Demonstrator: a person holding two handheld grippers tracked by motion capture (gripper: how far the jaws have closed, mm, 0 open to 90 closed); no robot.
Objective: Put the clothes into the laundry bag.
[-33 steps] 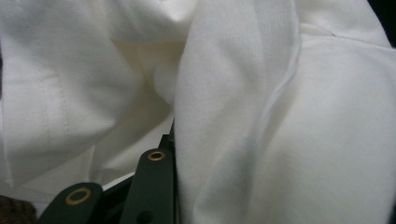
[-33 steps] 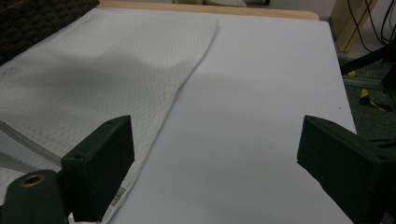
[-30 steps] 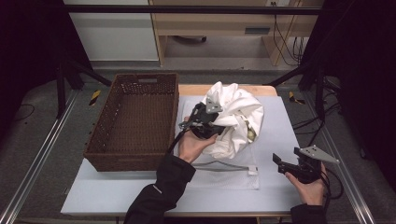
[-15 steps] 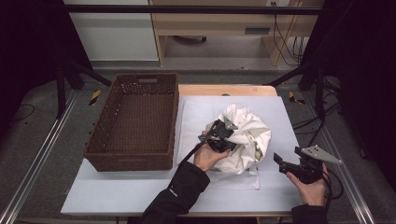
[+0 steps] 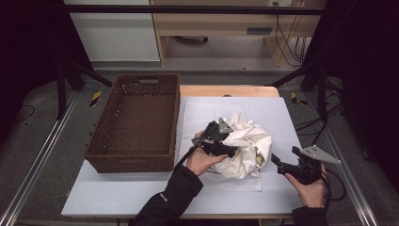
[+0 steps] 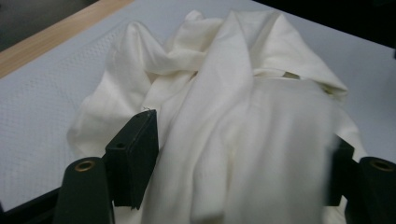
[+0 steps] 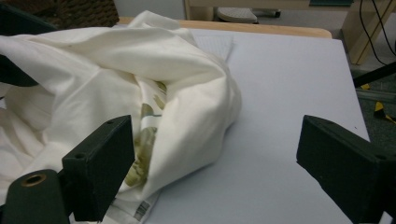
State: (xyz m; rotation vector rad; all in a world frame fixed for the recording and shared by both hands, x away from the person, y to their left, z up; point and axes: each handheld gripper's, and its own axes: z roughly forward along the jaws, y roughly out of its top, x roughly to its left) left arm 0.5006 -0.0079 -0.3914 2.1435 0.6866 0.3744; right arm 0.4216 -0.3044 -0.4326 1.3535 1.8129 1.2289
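A crumpled cream cloth (image 5: 249,141) with a greenish print inside lies heaped on the white table mat (image 5: 282,113), right of the basket. My left gripper (image 5: 225,143) rests against the heap's left side. In the left gripper view its jaws have just been opening and now stand wide, with folds of the cloth (image 6: 224,93) loose and blurred between them. My right gripper (image 5: 278,161) hovers at the heap's near right, jaws wide apart. In the right gripper view the cloth (image 7: 140,70) bulges just beyond its left jaw, bare mat ahead of the right one.
A dark brown wicker basket (image 5: 127,160), with nothing in it, stands on the table's left half. The wooden table edge (image 5: 230,90) runs along the back. Metal rails and cables flank the table on both sides.
The left hand carried the cloth toward the near right and down onto the mat, and its jaws spread apart. The right hand stayed put.
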